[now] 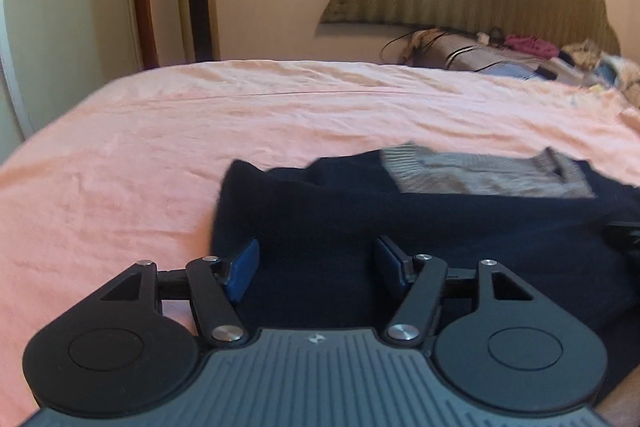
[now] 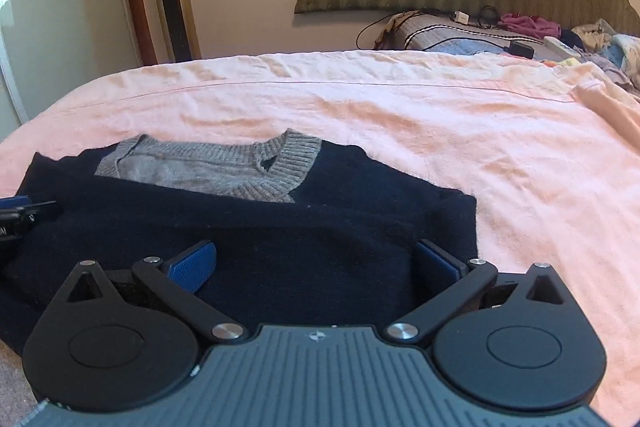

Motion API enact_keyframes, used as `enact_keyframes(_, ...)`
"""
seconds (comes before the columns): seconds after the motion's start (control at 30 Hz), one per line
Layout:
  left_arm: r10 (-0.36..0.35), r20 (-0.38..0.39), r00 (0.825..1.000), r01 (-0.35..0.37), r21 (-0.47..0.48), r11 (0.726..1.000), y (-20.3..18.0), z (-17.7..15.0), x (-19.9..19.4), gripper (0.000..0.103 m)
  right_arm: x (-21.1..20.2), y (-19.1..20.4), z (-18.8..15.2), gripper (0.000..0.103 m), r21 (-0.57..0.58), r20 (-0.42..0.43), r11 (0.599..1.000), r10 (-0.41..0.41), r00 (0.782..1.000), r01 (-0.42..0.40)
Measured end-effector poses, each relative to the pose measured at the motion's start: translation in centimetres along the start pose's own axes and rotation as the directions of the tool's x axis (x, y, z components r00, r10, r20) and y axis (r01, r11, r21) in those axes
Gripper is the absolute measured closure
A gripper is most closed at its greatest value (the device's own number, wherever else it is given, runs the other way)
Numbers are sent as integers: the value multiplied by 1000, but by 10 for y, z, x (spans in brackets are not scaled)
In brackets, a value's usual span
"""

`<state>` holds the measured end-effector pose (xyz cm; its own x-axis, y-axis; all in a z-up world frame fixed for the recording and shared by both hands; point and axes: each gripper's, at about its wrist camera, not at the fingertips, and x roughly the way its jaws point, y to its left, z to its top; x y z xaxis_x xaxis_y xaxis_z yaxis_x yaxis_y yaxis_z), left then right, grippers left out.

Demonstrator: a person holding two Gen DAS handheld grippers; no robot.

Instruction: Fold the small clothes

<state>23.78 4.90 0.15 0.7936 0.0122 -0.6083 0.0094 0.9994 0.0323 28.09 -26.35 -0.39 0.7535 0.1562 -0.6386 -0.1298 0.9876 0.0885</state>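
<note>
While both tools gape, navy sweater (image 2: 280,227) lies beneath them.

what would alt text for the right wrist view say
The open right gripper hovers over the near edge of a navy sweater with a grey V-neck collar, lying on a pink bedsheet. The left gripper's tip shows at the left edge.

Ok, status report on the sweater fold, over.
Left gripper open, right gripper open, nothing held. Navy sweater folded on pink sheet. Nothing in the way.
</note>
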Motion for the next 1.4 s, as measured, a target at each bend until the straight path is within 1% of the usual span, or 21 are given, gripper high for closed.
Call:
enact_keyframes(0.13,89,12,996,-89,39,995,-4,-11,-28,41,-21,8,-2,2,2,-3,999,-34,999,34)
enact_keyframes(0.2,-5,35,999,5,9,1000,1,-22,-57,40,-50,10,-12,1,30,15,998,59,998,-59)
enact_keyframes(0.27,-118,32,993,118,11,993,0,-37,-78,39,-64,16,-24,0,-22,-2,996,84,996,-84)
enact_keyframes(0.33,-134,-41,990,135,31,990,-4,-51,-74,37,-57,20,-40,0,-110,-68,993,23,997,-30)
enact_keyframes(0.37,-126,-7,992,126,51,991,-5,-58,-75,36,-61,16,-46,0,-126,-23,991,40,999,-43)
enact_keyframes(0.53,-124,-41,991,121,-85,989,18,-56,-102,37,-87,14,-42,3,-93,-79,995,-27,996,20)
enact_keyframes(0.67,-232,-49,972,230,-47,972,17,-86,-138,37,-124,27,-70,0,-124,-80,990,52,995,-62)
enact_keyframes(0.7,-219,-81,972,218,-17,976,14,-98,-137,37,-119,27,-83,0,-156,-126,987,16,992,-36)
enact_keyframes(0.77,-164,-21,986,165,64,984,10,-115,-146,36,-127,14,-96,0,-118,-50,993,28,998,-33)
enact_keyframes(0.83,-156,-38,987,156,-5,988,19,-113,-157,37,-139,11,-92,1,-64,-90,998,-28,996,22)
enact_keyframes(0.87,-179,-36,983,178,-36,983,25,-114,-166,36,-152,12,-93,5,-45,-85,999,-5,996,2)
enact_keyframes(0.93,-186,-18,982,185,-43,982,33,-121,-184,34,-175,13,-99,1,-53,-57,998,32,998,-35)
enact_keyframes(1.0,-151,-26,988,149,-59,987,43,-132,-193,25,-191,8,-109,0,-63,-46,998,-8,999,5)
enact_keyframes(1.07,-151,-61,987,143,-109,984,54,-140,-190,25,-194,-9,-118,1,-15,-66,999,-40,997,39)
enact_keyframes(1.13,-158,-38,987,152,-128,980,57,-145,-193,25,-187,-27,-122,11,61,-111,998,-27,993,34)
enact_keyframes(1.23,-188,-43,981,178,-163,970,52,-142,-192,26,-185,-27,-122,22,59,-87,998,11,996,-6)
enact_keyframes(1.27,-198,-42,979,188,-178,966,51,-141,-190,27,-184,-26,-120,31,62,-83,998,21,996,-16)
enact_keyframes(1.3,-194,-40,980,184,-183,966,49,-140,-188,44,-183,-26,-119,54,66,-81,997,38,996,-32)
enact_keyframes(1.33,-178,-46,983,168,-173,970,47,-138,-185,57,-182,-26,-117,70,70,-87,997,39,995,-33)
enact_keyframes(1.37,-149,-54,987,138,-171,976,46,-137,-184,85,-182,-27,-116,91,83,-100,995,60,993,-52)
enact_keyframes(1.4,-149,-64,987,136,-179,974,48,-136,-182,94,-184,-27,-115,91,83,-99,995,69,993,-61)
